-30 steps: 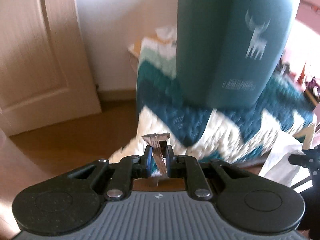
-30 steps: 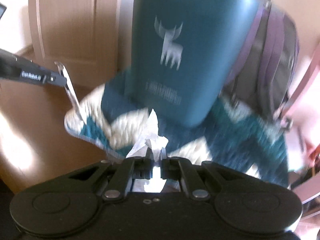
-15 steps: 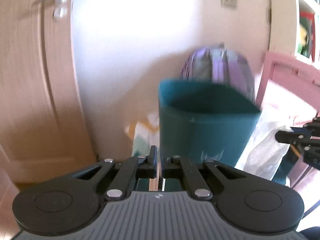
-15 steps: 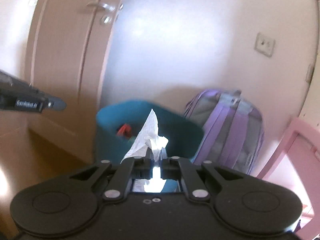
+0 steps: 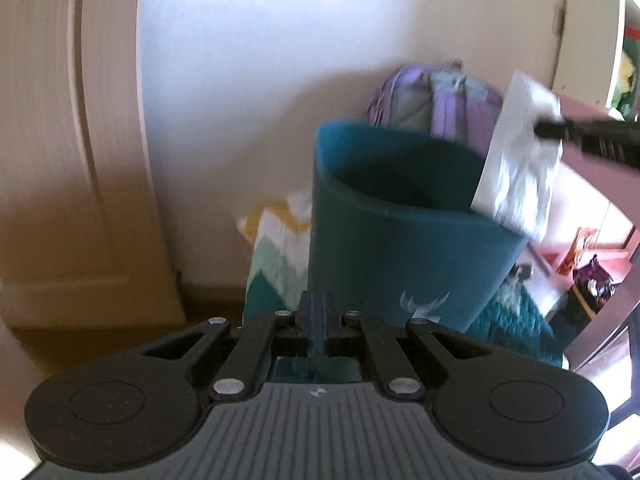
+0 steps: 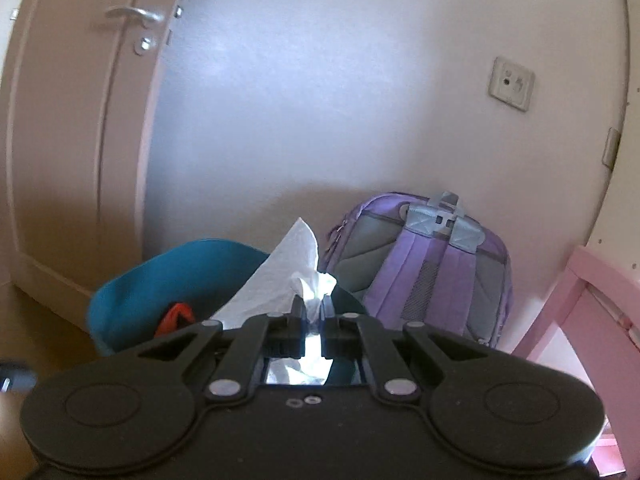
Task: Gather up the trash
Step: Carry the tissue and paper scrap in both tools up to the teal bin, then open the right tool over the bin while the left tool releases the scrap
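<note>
Right gripper (image 6: 311, 312) clamped on a crumpled white tissue (image 6: 280, 284), fingers pinching its lower end. Held just above the open mouth of the teal bin (image 6: 168, 280), with the free corner sticking up over the rim on the backpack side. Seen from the left wrist camera as a pale sheet (image 5: 520, 160) hanging from the dark finger tips over the far right rim of the bin (image 5: 400, 248). Left gripper (image 5: 319, 316) pressed together in front of the bin's near wall, low, below the rim; whether anything thin sits between the fingers cannot be told. Something red and black (image 6: 176, 316) lying inside the bin, against its left inner wall. Purple backpack (image 6: 432, 272) upright behind the bin, leaning on the wall. Teal-and-white zigzag rug (image 5: 276, 264) under and around the bin's base. Beige door (image 6: 80, 120) left of the bin, pink furniture (image 6: 580, 312) to its right.
</note>
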`<state>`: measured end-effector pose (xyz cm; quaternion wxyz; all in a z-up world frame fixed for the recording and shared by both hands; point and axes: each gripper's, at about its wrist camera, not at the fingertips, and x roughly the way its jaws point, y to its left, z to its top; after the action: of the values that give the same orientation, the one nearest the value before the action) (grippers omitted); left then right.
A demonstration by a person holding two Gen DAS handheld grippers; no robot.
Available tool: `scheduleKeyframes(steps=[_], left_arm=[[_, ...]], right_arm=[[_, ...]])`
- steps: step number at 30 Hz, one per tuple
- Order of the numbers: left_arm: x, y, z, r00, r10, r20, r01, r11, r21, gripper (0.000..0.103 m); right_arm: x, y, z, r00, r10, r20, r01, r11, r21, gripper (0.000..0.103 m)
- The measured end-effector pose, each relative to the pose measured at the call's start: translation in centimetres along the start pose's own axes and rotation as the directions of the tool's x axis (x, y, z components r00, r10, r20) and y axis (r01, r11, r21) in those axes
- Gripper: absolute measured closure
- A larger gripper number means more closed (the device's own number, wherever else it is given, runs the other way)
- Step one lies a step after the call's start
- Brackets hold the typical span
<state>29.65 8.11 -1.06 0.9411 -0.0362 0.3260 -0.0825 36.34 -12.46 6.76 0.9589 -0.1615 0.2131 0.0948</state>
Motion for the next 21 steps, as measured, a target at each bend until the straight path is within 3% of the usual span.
scheduleKeyframes(steps=[6,13,19,21], left_arm=[[2.8,2.4,-3.6,0.994,0.021,-0.108,-0.022,1.000,-0.005,0.099],[5.1,4.0,-6.3,0.984,0.059,-0.167,-0.057,0.998,0.017,0.099],[7.0,5.1,-7.3,0.977,0.047,-0.209,-0.050,0.999,-0.009,0.099],[7.5,5.4,-7.8,0.975,0.041,-0.220,-0.046,0.999,-0.018,0.099]], right_arm=[[4.2,1.0,-0.2,0.996,0.015,-0.086,-0.014,1.000,0.017,0.098],[6.5,1.7,-1.3,0.981,0.035,-0.190,-0.034,0.999,0.010,0.094],[6.6,1.5,-1.6,0.974,0.054,-0.222,-0.053,0.999,0.010,0.080],[6.5,1.5,-1.6,0.972,0.063,-0.226,-0.062,0.998,0.011,0.065]])
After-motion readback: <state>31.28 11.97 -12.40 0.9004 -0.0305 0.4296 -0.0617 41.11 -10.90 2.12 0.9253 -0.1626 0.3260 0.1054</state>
